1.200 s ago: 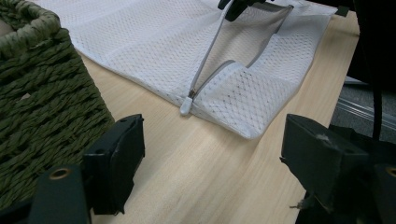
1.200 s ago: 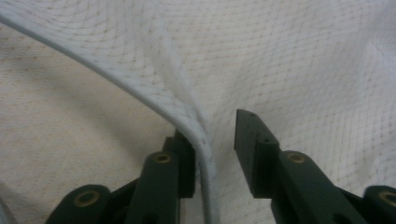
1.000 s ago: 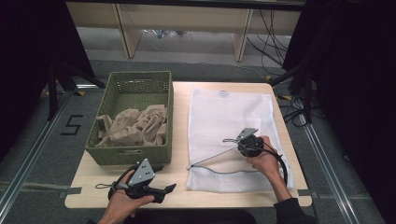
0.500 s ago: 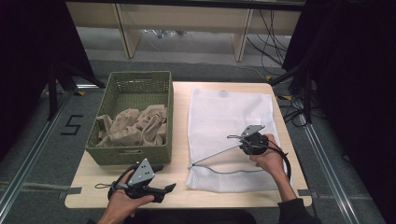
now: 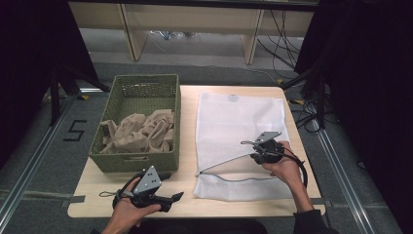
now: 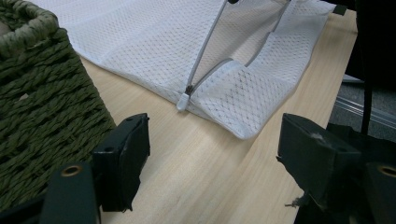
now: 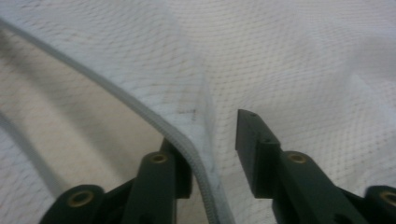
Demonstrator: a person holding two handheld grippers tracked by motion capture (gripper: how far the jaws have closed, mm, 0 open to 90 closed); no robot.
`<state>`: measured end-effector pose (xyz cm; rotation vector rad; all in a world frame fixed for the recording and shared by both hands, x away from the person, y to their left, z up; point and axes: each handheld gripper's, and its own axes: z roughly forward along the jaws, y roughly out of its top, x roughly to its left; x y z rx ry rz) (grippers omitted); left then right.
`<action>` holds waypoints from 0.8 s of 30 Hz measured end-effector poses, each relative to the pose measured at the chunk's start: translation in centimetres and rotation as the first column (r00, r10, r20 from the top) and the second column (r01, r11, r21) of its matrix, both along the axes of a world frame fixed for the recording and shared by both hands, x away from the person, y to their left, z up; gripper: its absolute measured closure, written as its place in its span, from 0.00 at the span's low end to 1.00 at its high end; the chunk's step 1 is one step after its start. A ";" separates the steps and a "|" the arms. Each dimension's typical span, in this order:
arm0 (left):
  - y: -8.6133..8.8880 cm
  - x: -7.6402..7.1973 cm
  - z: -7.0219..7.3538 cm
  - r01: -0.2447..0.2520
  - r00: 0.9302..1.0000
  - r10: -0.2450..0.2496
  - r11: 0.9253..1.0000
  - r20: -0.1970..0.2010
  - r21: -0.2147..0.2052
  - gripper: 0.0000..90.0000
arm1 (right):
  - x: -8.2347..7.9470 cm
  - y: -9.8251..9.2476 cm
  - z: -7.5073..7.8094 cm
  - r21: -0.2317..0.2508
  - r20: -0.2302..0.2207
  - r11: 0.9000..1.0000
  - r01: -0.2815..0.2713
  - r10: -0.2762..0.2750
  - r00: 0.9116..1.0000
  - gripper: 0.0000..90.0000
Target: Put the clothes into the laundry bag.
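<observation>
Light: even, from overhead; table bright, both sides of the room black.
Shadows: soft, short.
Glare: mild on the mesh bag.
Focus: right gripper view blurred close up.

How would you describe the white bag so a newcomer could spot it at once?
On the wooden table, right of the green basket of beige cloth, lies a flat white mesh bag. Its grey zipper along the near edge gapes open; nothing else there is white netting.

The high camera looks down over my table. My gripper cameras sit close; all share the mesh bag, at two o'clock from my left one.
</observation>
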<state>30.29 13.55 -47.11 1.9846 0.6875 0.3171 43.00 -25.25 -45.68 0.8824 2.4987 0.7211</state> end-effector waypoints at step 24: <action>0.4 0.2 0.4 -0.007 1.000 0.007 1.000 0.008 0.027 0.28 | -0.4 0.5 2.2 -0.032 0.092 0.999 -0.032 0.035 0.995 1.00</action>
